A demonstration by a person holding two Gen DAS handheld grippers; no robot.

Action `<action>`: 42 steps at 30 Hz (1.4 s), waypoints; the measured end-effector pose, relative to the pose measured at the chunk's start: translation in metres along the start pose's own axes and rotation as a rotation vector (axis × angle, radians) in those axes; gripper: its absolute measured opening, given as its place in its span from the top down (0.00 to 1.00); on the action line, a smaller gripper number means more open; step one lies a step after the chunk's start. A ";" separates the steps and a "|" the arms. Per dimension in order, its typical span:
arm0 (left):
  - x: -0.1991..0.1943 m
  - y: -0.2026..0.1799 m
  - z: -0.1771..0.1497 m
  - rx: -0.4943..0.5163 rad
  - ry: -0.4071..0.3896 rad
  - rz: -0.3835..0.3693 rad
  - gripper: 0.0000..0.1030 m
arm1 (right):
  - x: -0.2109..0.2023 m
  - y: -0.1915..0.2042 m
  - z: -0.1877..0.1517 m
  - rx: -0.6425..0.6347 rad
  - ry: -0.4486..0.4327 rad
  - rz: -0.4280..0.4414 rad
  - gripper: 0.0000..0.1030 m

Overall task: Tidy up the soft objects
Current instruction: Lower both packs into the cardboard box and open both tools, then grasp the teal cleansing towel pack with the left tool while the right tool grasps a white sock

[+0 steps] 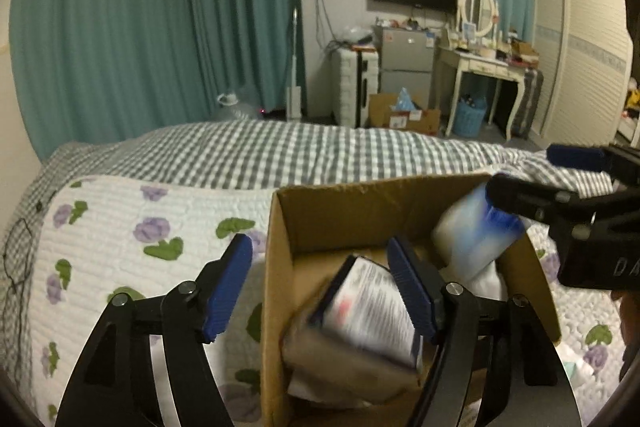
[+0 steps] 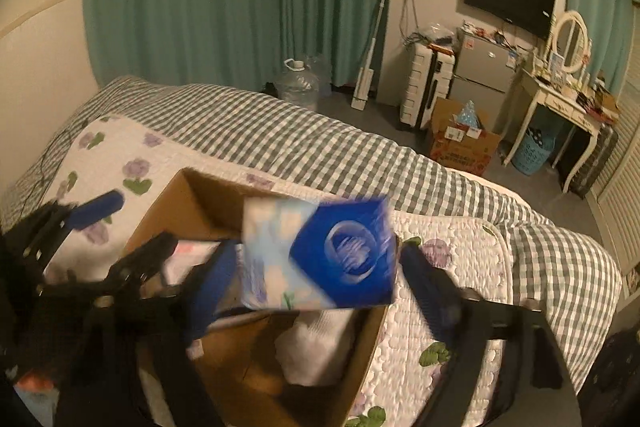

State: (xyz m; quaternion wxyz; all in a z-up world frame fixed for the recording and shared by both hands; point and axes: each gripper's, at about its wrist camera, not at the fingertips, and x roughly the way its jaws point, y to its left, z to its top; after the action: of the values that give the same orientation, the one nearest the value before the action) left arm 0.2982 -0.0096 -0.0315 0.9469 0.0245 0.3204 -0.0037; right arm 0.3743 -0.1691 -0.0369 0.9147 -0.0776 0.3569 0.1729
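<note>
An open cardboard box (image 1: pixel 320 211) (image 2: pixel 176 211) sits on the bed's floral quilt. A blue-and-white tissue pack (image 2: pixel 320 251) (image 1: pixel 476 231) hangs blurred over the box, between the spread fingers of my right gripper (image 2: pixel 316 291) (image 1: pixel 532 175), which no longer touch it. My left gripper (image 1: pixel 320 283) (image 2: pixel 120 227) is open, straddling the box's left wall; a blurred printed packet (image 1: pixel 368 311) lies loose just below its right finger inside the box. White soft items (image 2: pixel 316 351) lie in the box bottom.
The quilt (image 1: pixel 140 227) covers a grey checked bed cover (image 1: pixel 320 151). Beyond the bed stand teal curtains (image 1: pixel 140 27), a water jug (image 2: pixel 298 83), a white suitcase (image 1: pixel 356 83), a small fridge (image 1: pixel 408 59), a floor carton (image 1: pixel 404 115) and a dressing table (image 1: pixel 484 67).
</note>
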 end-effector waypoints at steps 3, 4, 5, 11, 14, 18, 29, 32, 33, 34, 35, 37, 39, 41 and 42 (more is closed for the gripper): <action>-0.011 -0.003 0.001 0.014 0.011 -0.001 0.31 | -0.012 -0.002 0.001 0.017 -0.021 -0.013 0.08; -0.019 -0.004 0.001 0.018 0.011 -0.003 0.31 | -0.019 -0.001 0.001 0.016 -0.024 -0.018 0.08; -0.026 -0.005 0.002 0.022 0.011 -0.006 0.30 | -0.027 0.000 0.001 0.012 -0.031 -0.026 0.08; -0.093 -0.012 0.008 0.038 -0.049 -0.037 0.09 | -0.095 0.006 0.002 -0.015 -0.075 -0.083 0.02; -0.132 -0.014 0.011 0.049 -0.096 -0.056 0.06 | -0.140 0.012 0.000 -0.028 -0.098 -0.087 0.00; -0.173 -0.015 0.007 0.057 -0.122 -0.067 0.06 | -0.195 0.025 -0.007 -0.058 -0.111 -0.085 0.00; -0.199 -0.017 -0.048 0.083 -0.060 -0.076 0.06 | -0.257 0.063 -0.072 -0.109 -0.048 -0.102 0.00; -0.189 -0.017 -0.069 0.078 -0.033 -0.059 0.06 | -0.245 0.066 -0.099 -0.101 -0.009 -0.086 0.00; -0.184 -0.017 -0.077 0.072 -0.019 -0.063 0.06 | -0.239 0.066 -0.106 -0.093 0.004 -0.079 0.00; -0.178 -0.017 -0.084 0.061 0.004 -0.078 0.06 | -0.230 0.066 -0.116 -0.081 0.024 -0.071 0.00; -0.170 -0.017 -0.092 0.049 0.031 -0.091 0.06 | -0.219 0.065 -0.127 -0.070 0.045 -0.061 0.00; -0.154 -0.016 -0.106 0.024 0.071 -0.095 0.06 | -0.196 0.064 -0.143 -0.052 0.095 -0.045 0.00; -0.143 -0.018 -0.118 0.007 0.100 -0.100 0.06 | -0.168 0.062 -0.164 -0.033 0.161 -0.042 0.00; -0.128 -0.019 -0.131 -0.008 0.129 -0.100 0.06 | -0.141 0.059 -0.182 -0.011 0.222 -0.032 0.00; -0.123 -0.020 -0.137 -0.010 0.140 -0.098 0.06 | -0.132 0.059 -0.190 -0.004 0.241 -0.031 0.00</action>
State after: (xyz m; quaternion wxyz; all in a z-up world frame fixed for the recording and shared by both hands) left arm 0.1171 -0.0245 -0.0661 0.9210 0.0043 0.3867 -0.0468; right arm 0.1431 -0.1992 -0.0872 0.8675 -0.1053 0.4628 0.1488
